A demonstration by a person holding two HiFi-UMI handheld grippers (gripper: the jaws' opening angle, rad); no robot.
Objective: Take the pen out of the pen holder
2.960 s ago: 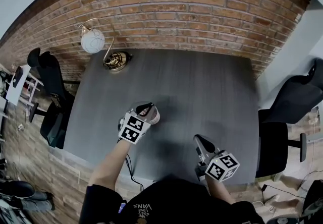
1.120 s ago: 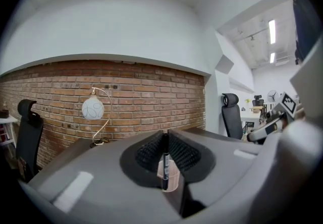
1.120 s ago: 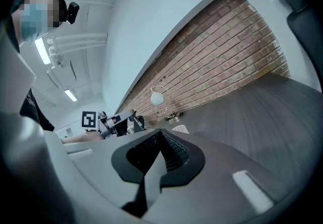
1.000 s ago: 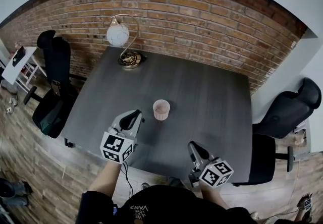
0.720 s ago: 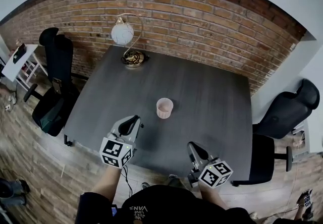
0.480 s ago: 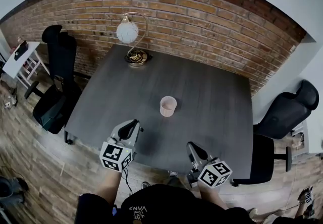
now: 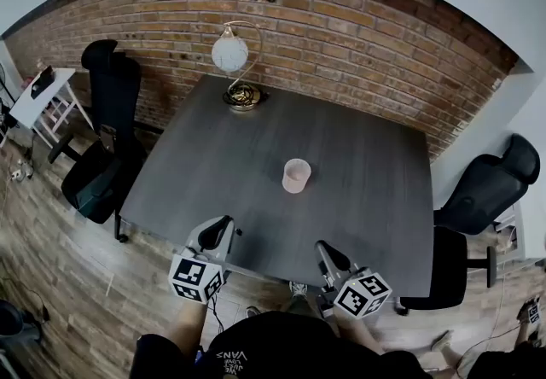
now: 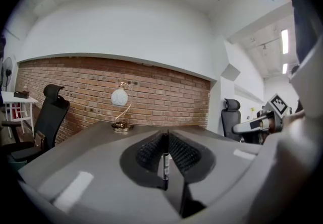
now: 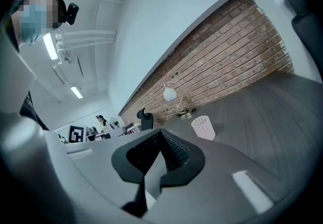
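Dark grey table (image 7: pixel 358 138) against red brick wall (image 7: pixel 341 36), pale pink mesh pen holder (image 7: pixel 296 175) upright mid-table. Left tongs (image 7: pixel 216 234) clamped on slim black pen (image 8: pixel 164 161); right tongs (image 7: pixel 329 256) pressed together, empty.

- A dark grey, wood-grained table (image 7: pixel 367 155) carries two things, well apart.
- A pink mesh pen holder (image 7: pixel 296 175) stands upright near its middle.
- A lamp (image 7: pixel 243 96) with a white globe, a curved stem and a gold base stands at its far left corner.
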